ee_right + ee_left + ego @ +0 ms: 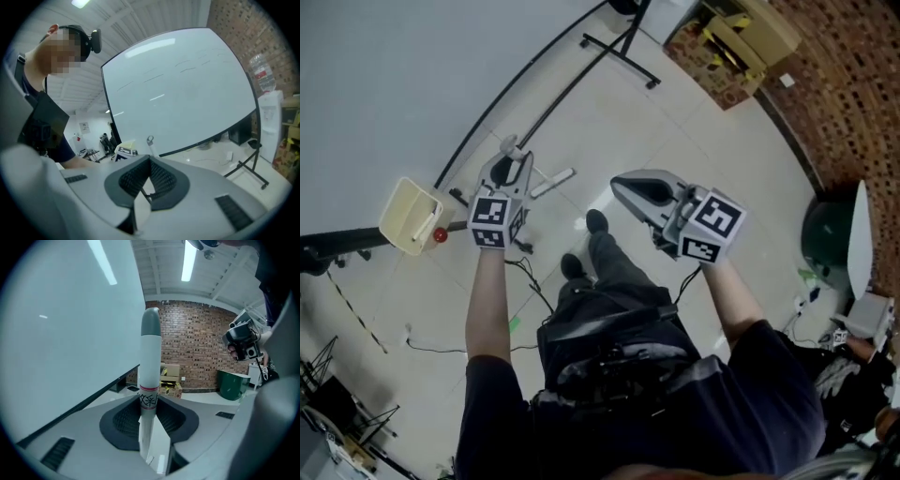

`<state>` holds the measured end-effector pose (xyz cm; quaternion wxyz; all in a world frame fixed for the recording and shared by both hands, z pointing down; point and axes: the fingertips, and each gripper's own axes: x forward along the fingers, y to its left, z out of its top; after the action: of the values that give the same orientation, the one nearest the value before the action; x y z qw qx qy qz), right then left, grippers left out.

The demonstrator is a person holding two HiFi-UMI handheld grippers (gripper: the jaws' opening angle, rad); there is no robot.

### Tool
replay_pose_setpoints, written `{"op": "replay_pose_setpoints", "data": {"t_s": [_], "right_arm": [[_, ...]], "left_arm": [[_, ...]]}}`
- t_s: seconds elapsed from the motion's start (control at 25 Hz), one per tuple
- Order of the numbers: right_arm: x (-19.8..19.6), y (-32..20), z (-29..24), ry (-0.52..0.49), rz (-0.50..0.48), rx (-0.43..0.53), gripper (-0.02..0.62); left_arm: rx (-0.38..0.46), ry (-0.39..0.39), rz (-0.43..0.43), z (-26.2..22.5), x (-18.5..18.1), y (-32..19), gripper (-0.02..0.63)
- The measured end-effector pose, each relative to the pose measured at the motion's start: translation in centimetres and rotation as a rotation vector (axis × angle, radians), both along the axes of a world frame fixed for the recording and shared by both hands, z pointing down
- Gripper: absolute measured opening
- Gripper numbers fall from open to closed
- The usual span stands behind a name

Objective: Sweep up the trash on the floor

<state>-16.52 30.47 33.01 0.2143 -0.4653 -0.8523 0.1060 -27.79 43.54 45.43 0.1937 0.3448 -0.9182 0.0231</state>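
My left gripper (510, 161) is shut on a white handle (150, 371) with a grey cap, which stands upright between its jaws (152, 425). The right gripper view shows the handle's looped top (150, 139) above the marker cube. A short white stick (553, 181) shows just right of that gripper; whether it belongs to the handle I cannot tell. A cream dustpan (411, 216) stands on the floor to the left, a small red thing (440, 235) beside it. My right gripper (621, 186) is shut and empty, its pads (157, 180) closed together.
A whiteboard stand's black legs (619, 45) cross the floor ahead. Cardboard boxes (741, 37) sit by the brick wall, and a green bin (825, 246) stands at the right. Cables (441, 349) and a small green scrap (514, 323) lie near my feet.
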Motion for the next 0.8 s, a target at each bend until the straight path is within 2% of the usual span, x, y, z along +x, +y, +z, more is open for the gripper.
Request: {"op": "replay_pose_setpoints", "data": {"t_s": [0.08, 0.24, 0.44, 0.52, 0.6, 0.72, 0.8], "right_arm": [[1.3, 0.3, -1.6, -0.057, 0.026, 0.017, 0.014], [3.8, 0.5, -4.7, -0.13, 0.02, 0.044, 0.021], [5.0, -0.9, -7.9, -0.203, 0.008, 0.086, 0.029], [5.3, -1.6, -9.3, -0.213, 0.005, 0.07, 0.082], [5.6, -2.7, -10.2, -0.24, 0.009, 0.09, 0.107], [6.4, -5.1, -11.0, -0.283, 0.031, 0.137, 0.109], [7.2, -7.2, -11.5, -0.297, 0.043, 0.136, 0.128]], "left_arm": [[0.001, -0.008, 0.052, -1.9, 1.7, -1.2, 0.097], [0.014, -0.034, 0.139, -5.8, 5.1, -4.0, 0.097], [0.033, -0.055, 0.262, -9.8, 9.1, -8.8, 0.097], [0.042, -0.056, 0.3, -11.0, 10.4, -10.5, 0.097], [0.055, -0.048, 0.328, -12.0, 11.7, -12.3, 0.097], [0.069, -0.036, 0.368, -13.1, 13.5, -15.2, 0.097], [0.073, -0.042, 0.398, -14.0, 14.6, -17.5, 0.097]]}}
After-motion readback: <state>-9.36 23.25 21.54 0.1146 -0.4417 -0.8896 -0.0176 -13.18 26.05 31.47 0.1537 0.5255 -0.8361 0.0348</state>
